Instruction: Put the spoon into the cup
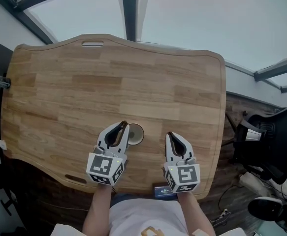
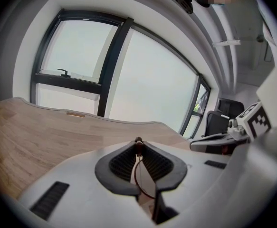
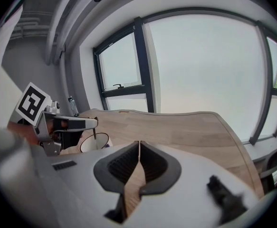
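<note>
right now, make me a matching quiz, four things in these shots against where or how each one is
1 spoon
2 cup
3 right gripper
4 office chair

a shut, nothing in it
b on the floor
c standing on the wooden table
d gripped by the left gripper

Pairs: 1-d, 2-c, 3-a, 4-b

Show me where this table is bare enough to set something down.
The table is bare across its far half, from the cup to the window-side edge, and along its left side. A narrower strip lies right of the right gripper. Crowded: the near edge, with the cup, the left gripper holding the spoon, and the right gripper.
</note>
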`<state>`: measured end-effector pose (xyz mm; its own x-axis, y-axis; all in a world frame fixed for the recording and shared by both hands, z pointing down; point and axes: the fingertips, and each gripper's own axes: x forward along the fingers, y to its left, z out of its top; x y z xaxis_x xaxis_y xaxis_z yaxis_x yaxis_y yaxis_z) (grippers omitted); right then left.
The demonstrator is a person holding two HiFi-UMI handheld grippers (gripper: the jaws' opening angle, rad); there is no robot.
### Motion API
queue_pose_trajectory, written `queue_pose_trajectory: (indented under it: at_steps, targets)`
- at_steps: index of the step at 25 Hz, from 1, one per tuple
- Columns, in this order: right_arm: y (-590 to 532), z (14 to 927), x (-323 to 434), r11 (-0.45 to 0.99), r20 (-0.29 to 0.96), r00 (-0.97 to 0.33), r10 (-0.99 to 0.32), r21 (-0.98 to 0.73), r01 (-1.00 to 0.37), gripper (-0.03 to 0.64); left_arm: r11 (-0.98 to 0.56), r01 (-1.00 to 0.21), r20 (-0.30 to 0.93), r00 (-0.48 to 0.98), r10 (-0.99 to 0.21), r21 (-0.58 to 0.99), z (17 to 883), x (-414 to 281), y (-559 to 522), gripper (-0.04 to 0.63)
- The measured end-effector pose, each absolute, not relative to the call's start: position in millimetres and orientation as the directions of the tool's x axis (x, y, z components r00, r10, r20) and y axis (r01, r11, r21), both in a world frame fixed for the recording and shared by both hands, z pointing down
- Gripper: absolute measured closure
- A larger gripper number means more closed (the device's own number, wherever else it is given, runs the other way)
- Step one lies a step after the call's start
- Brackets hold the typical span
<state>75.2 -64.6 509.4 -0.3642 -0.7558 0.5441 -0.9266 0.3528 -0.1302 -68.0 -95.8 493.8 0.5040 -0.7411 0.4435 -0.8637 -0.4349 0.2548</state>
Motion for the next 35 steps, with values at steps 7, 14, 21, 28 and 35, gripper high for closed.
queue_pose_trajectory:
  at_steps: [7, 14, 21, 28, 35]
  targets:
    - [-70, 513, 73, 0.355, 0.547, -0.367, -0.752, -0.133, -0.926, 0.584, -0.451, -0.857, 0.45, 0.515, -0.73, 0.251, 500, -64, -97, 0.546]
    - [-73, 515, 73, 0.356, 0.549, -0.371, -0.749, -0.138, -0.924, 0.584, -0.446, -0.859, 0.456, 0.511, -0.729, 0.251, 505, -63, -97, 0.546]
    - [-72, 519, 71, 0.354, 0.557, -0.373, -0.742, -0.146, -0.924, 0.584, -0.44, -0.858, 0.45, 0.514, -0.73, 0.266, 507, -65, -97, 0.546]
    - [-76, 516, 71, 0.35, 0.553, -0.365, -0.749, -0.137, -0.927, 0.584, -0.456, -0.854, 0.453, 0.52, -0.724, 0.251, 509, -65, -99, 0.546]
    - [-78, 514, 70, 0.351, 0.547, -0.363, -0.754, -0.131, -0.927, 0.584, -0.468, -0.858, 0.478, 0.508, -0.716, 0.211, 513, -63, -99, 0.543]
